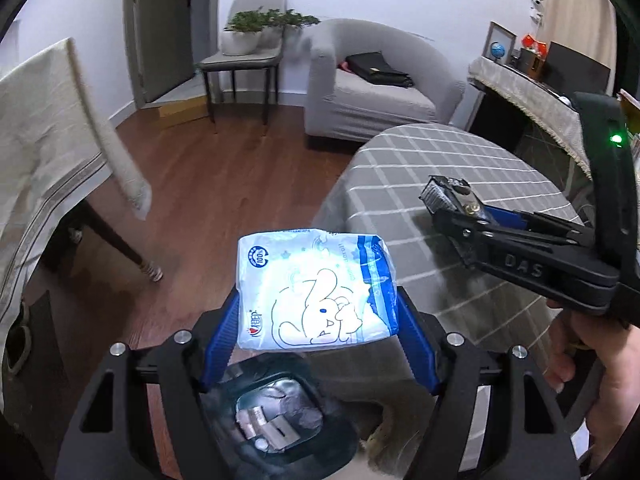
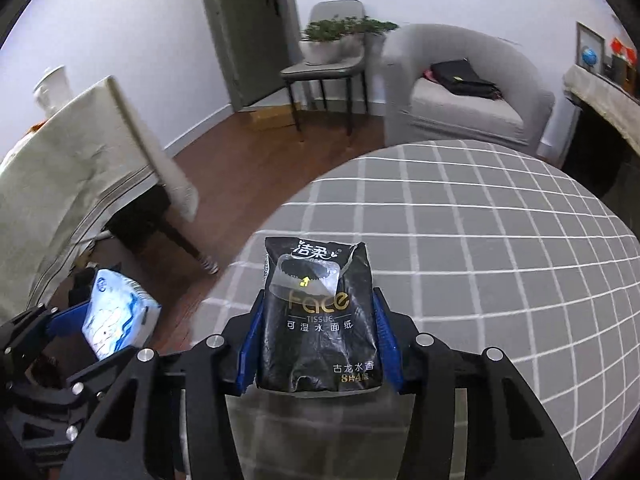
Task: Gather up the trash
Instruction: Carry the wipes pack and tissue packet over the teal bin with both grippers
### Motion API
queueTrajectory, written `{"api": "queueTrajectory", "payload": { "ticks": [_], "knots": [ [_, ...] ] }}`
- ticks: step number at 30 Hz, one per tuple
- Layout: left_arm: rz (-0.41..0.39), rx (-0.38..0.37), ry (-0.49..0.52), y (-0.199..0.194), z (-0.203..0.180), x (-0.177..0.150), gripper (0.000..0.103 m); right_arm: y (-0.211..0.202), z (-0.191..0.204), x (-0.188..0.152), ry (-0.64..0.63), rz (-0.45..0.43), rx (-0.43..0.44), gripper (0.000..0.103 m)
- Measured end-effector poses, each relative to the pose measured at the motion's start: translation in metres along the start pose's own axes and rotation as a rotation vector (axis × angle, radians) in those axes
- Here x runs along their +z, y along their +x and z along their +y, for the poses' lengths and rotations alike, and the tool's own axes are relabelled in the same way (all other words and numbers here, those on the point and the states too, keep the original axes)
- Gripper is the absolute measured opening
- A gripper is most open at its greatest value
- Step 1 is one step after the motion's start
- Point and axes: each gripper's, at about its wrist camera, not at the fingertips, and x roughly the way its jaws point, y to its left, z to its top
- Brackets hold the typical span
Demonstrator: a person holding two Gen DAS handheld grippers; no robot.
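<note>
Both packs held: I've got the left gripper [image 1: 316,320] clamping the white-blue tissue pack [image 1: 314,288], right gripper [image 2: 318,340] clamping the black tissue pack [image 2: 318,320]. Next: drop into the dark bin [image 1: 276,428] below.

Your right gripper [image 2: 318,320] clamps the black tissue pack [image 2: 318,320] over the checked tablecloth [image 2: 500,260]; at eight o'clock your left gripper [image 2: 108,320] grips a blue-white pack [image 2: 116,312].

Open floor [image 1: 224,184] lies between the draped table [image 1: 44,148] and checked table [image 1: 432,168].
</note>
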Motion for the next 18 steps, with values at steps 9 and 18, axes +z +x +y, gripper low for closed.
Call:
{"api": "queueTrajectory", "payload": {
  "ticks": [9, 18],
  "knots": [
    [0.014, 0.047, -0.04, -0.021, 0.036, -0.036, 0.074, -0.02, 0.057, -0.01, -0.068, -0.024, 0.085, 0.05],
    [0.089, 0.053, -0.048, -0.015, 0.067, -0.074, 0.074, -0.019, 0.099, -0.023, -0.113, 0.001, 0.156, 0.05]
  ]
}}
